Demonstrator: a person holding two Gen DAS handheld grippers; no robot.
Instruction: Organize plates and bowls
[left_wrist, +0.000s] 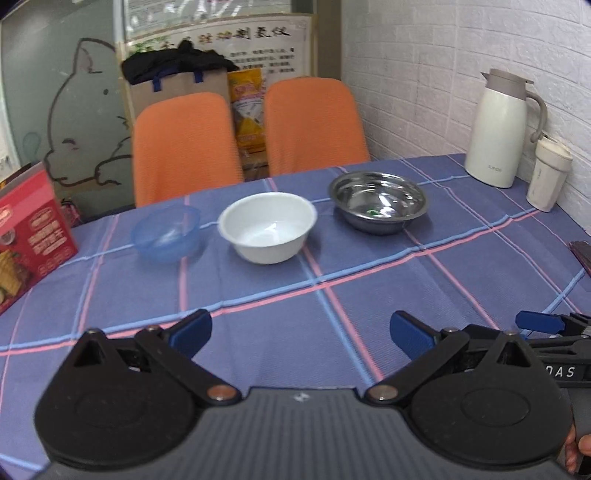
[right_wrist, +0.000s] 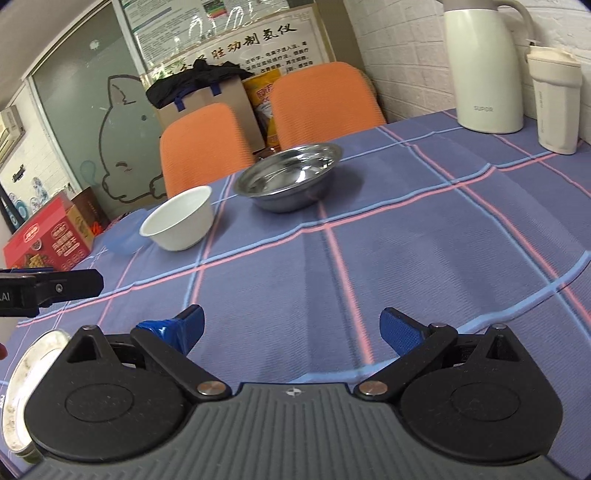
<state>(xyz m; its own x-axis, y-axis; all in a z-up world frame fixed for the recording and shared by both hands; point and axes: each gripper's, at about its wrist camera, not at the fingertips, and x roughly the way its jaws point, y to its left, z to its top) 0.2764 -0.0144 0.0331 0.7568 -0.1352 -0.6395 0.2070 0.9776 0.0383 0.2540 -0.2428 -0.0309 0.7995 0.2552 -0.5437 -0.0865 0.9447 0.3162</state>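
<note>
Three bowls stand in a row across the far half of the checked tablecloth: a translucent blue bowl (left_wrist: 166, 234), a white bowl (left_wrist: 267, 225) and a steel bowl (left_wrist: 378, 201). My left gripper (left_wrist: 301, 332) is open and empty, low over the cloth, well short of the white bowl. My right gripper (right_wrist: 291, 328) is also open and empty, with the steel bowl (right_wrist: 290, 177) and white bowl (right_wrist: 179, 221) far ahead of it. The blue bowl (right_wrist: 123, 236) shows only partly behind the white one. A pale plate (right_wrist: 26, 373) lies at the lower left, partly hidden by the gripper body.
A cream thermos jug (left_wrist: 496, 129) and a lidded cup (left_wrist: 548, 175) stand at the back right by the brick wall. A red box (left_wrist: 27, 236) sits at the left table edge. Two orange chairs (left_wrist: 184, 147) stand behind the table. A dark object (left_wrist: 581, 254) lies at the right edge.
</note>
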